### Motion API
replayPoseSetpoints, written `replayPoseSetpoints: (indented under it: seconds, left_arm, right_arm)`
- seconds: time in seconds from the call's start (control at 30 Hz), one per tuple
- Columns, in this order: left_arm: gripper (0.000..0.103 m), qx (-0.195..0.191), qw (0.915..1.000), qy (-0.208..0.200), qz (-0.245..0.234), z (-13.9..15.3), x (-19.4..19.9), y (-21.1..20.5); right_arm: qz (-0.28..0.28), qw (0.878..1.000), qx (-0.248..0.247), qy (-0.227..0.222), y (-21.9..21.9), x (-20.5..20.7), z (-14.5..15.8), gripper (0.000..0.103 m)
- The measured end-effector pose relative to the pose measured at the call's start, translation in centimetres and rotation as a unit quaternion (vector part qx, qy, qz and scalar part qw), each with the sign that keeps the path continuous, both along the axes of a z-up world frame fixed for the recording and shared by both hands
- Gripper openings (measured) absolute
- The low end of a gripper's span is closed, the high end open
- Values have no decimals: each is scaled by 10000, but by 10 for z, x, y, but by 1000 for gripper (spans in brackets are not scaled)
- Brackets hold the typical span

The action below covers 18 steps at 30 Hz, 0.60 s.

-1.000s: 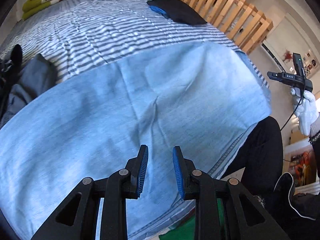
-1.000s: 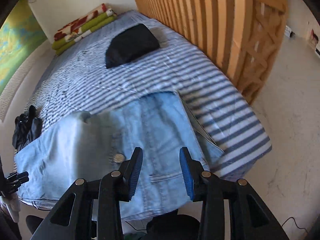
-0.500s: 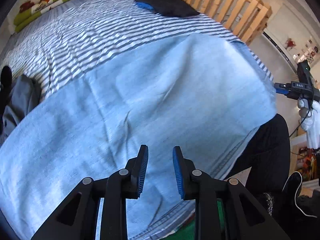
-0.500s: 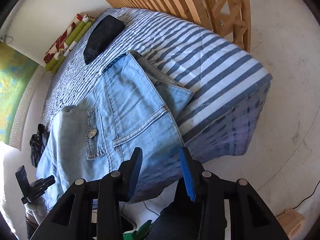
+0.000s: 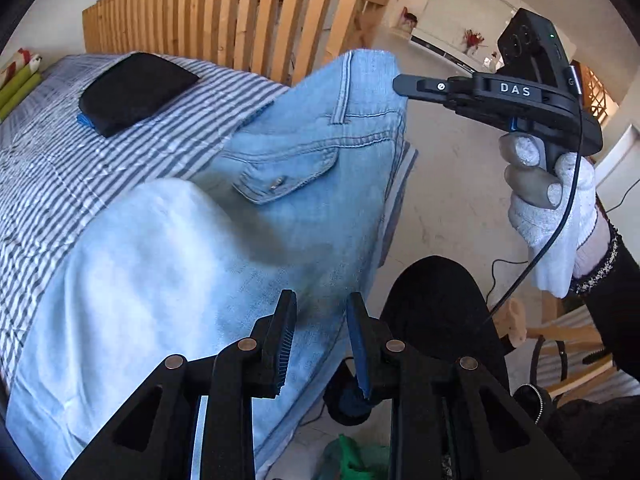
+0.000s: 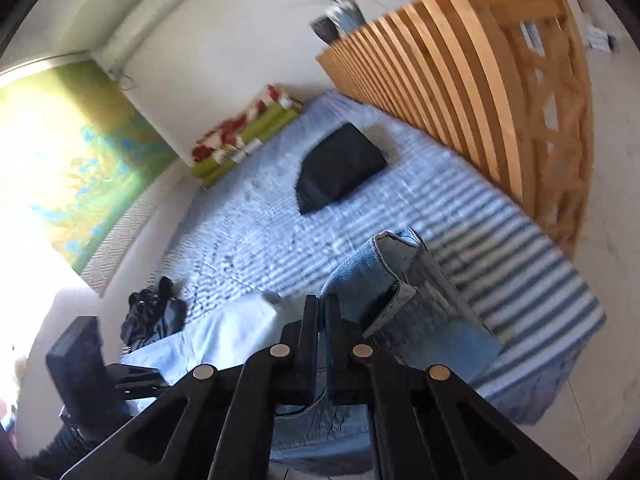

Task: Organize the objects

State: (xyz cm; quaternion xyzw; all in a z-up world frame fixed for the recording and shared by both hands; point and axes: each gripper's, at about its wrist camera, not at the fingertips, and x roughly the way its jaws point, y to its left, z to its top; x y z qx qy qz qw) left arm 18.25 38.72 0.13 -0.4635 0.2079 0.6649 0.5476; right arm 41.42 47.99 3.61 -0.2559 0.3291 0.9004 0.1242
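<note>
The right gripper (image 5: 400, 82) is lifted above the bed (image 5: 48, 148), its fingers (image 6: 310, 320) having just closed tight together on a fold of the jeans (image 5: 320, 168). A white-gloved right hand (image 5: 552, 200) wraps its handle, a dark sleeve behind the wrist. The left gripper (image 5: 320, 340) tilts down over the bed's near edge, fingers parted a little, apparently gripping nothing, though cloth lies close below.

Both wrist cameras look steeply down, close over the jeans (image 5: 312, 216) on the striped bed (image 6: 500, 240).
</note>
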Motion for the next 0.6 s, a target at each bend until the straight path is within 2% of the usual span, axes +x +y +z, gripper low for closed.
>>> replayPoseSetpoints:
  seconds: [0.03, 0.13, 0.23, 0.33, 0.43, 0.47, 0.53, 0.6]
  left_arm:
    - [28, -103, 9999, -39, -26, -10, 3, 9]
    - [28, -383, 9991, 44, -182, -31, 14, 26]
    - [28, -543, 9981, -38, -288, -49, 19, 31]
    - [28, -631, 9974, -27, -359, -61, 26, 26]
    - [28, -669, 9971, -68, -348, -69, 24, 24]
    - [28, -683, 9971, -87, -336, -72, 23, 25]
    - [28, -698, 9970, -104, -304, -77, 22, 25]
    - [28, -698, 9970, -128, -296, -79, 22, 24]
  right_arm:
    - [-51, 9999, 62, -125, 3, 2, -7, 2]
    - [-406, 9934, -444, -977, 30, 2, -62, 2]
    - [-524, 9868, -832, -1290, 40, 6, -99, 2]
    - [-518, 9826, -924, -1527, 38, 8, -106, 2]
    - [-402, 9819, -963, -1581, 38, 14, -100, 5]
    - [-465, 9809, -982, -1612, 41, 17, -99, 8]
    - [-675, 9790, -1029, -1623, 48, 25, -99, 28]
    - [-792, 9781, -1166, -1531, 56, 28, -103, 29]
